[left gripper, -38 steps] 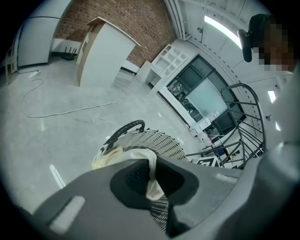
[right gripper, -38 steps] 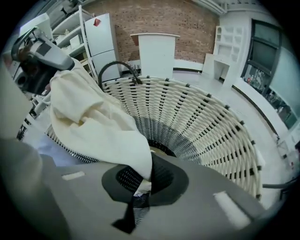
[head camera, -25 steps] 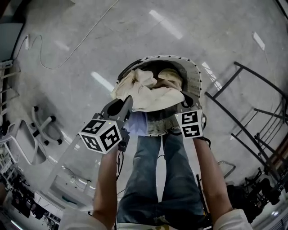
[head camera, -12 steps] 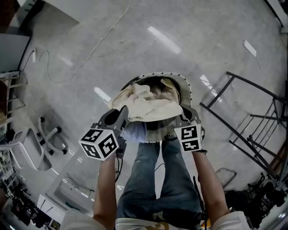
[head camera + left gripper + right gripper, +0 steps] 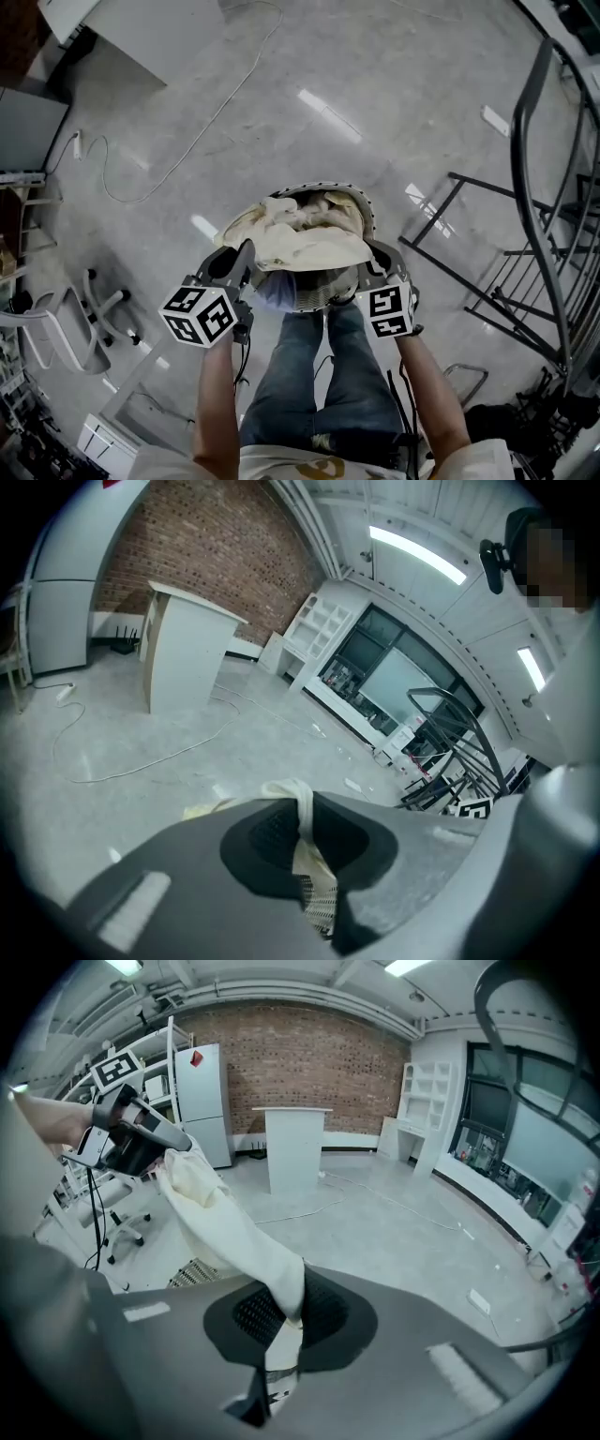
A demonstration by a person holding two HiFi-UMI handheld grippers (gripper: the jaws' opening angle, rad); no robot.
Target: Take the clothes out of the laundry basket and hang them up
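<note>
Person's legs in blue jeans [image 5: 328,384], standing on a grey floor [image 5: 394,122]. Left gripper [image 5: 246,253], jaws pressed together on a fold of cream cloth [image 5: 305,246], with the meshed rim of the laundry basket [image 5: 323,291] caught beneath it. Right gripper [image 5: 375,255], jaws likewise clamped on the same cream cloth and the rim under it; in the right gripper view the cloth runs taut from the right gripper [image 5: 281,1326] across to the left gripper [image 5: 155,1143]. The laundry basket sits between the two grippers, just ahead of the legs, and is full: the cream cloth lies heaped over the top and a pale blue garment [image 5: 277,289] shows at its near left side. Office chair [image 5: 84,300], left of the person. Dark metal drying rack [image 5: 525,272], right of the basket. Loose cable [image 5: 202,131] trailing over the floor beyond. White cabinet [image 5: 295,1147] before a brick wall [image 5: 309,1063], farthest.
</note>
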